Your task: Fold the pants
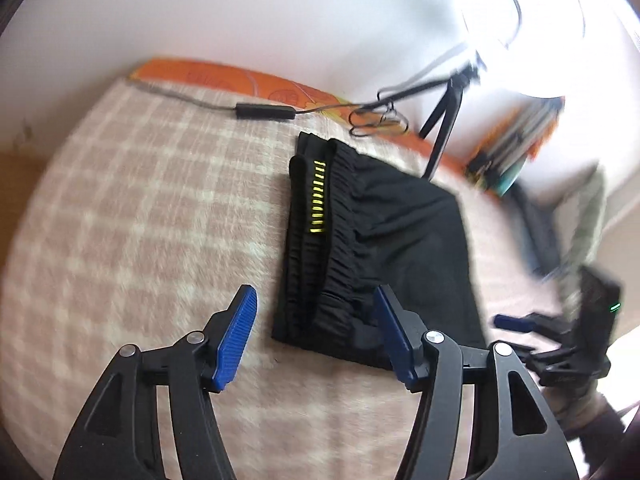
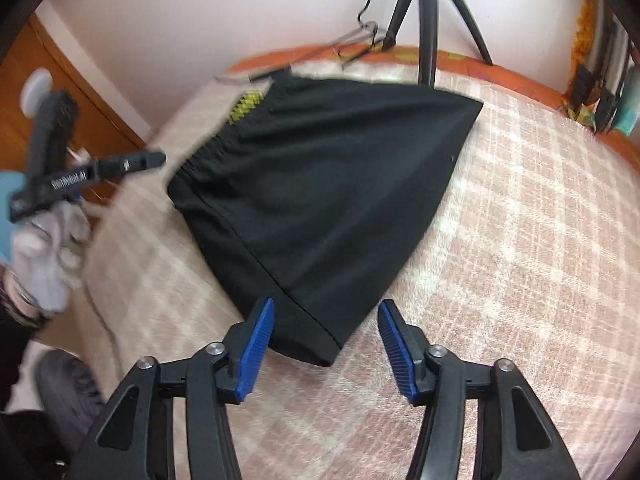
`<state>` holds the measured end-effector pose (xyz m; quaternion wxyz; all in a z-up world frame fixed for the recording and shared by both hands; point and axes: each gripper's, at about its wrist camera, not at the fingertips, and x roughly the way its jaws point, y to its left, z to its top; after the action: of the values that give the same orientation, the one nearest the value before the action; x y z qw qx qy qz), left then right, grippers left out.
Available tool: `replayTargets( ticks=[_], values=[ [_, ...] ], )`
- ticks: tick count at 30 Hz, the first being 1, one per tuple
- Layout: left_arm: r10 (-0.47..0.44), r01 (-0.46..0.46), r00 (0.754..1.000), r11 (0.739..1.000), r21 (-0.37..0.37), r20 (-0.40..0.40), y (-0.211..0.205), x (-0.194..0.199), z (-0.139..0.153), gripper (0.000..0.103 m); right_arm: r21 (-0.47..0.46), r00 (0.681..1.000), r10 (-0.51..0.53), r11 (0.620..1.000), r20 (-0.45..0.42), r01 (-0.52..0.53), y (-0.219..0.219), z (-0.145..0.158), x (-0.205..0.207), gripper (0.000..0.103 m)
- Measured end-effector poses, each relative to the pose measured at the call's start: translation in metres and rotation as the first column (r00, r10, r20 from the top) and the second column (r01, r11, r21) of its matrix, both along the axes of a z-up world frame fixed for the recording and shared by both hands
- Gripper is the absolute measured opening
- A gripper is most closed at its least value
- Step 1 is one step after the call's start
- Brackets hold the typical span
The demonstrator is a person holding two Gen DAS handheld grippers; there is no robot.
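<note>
Black pants [image 1: 400,232] lie folded into a compact block on a pink checked blanket [image 1: 140,200]. Their gathered waistband with a yellow striped tag [image 1: 316,196] faces my left gripper [image 1: 316,320]. That gripper is open; the near waistband corner lies between its blue pads, which do not press on it. In the right wrist view the pants [image 2: 320,184] show their smooth folded side. My right gripper [image 2: 326,336] is open over the near bottom corner, the pads apart from the cloth. Each gripper also shows in the other's view: the right gripper [image 1: 520,326] and the left gripper [image 2: 148,162], held by a gloved hand [image 2: 44,256].
A black tripod [image 2: 428,20] stands at the bed's far edge by the wall. A cable with a black box [image 1: 264,111] and wire loops lie behind the pants. An orange bed border [image 1: 224,76] runs along the back. Shelves with clutter [image 2: 600,92] sit at right, a wooden door [image 2: 80,92] at left.
</note>
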<state>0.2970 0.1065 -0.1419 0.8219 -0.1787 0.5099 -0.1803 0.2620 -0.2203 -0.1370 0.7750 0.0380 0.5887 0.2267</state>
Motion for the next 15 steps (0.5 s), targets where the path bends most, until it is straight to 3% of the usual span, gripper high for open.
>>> replayTargets(
  ticks=[3, 9, 15],
  values=[
    [0.01, -0.013, 0.999, 0.998, -0.066, -0.052, 0.004, -0.001, -0.002, 0.06, 0.083, 0.998, -0.05, 0.995, 0.042, 0.046, -0.021, 0.017, 0.007, 0.072],
    [0.067, -0.107, 0.977, 0.975, -0.193, -0.202, 0.009, -0.006, -0.022, 0.061, 0.166, 0.99, -0.138, 0.977, 0.03, 0.132, -0.053, 0.02, 0.035, 0.072],
    [0.109, -0.154, 0.967, 0.971, -0.185, -0.231, 0.002, -0.009, -0.038, 0.061, 0.222, 0.976, -0.215, 0.951, -0.03, 0.216, -0.071, 0.003, 0.06, 0.072]
  ],
)
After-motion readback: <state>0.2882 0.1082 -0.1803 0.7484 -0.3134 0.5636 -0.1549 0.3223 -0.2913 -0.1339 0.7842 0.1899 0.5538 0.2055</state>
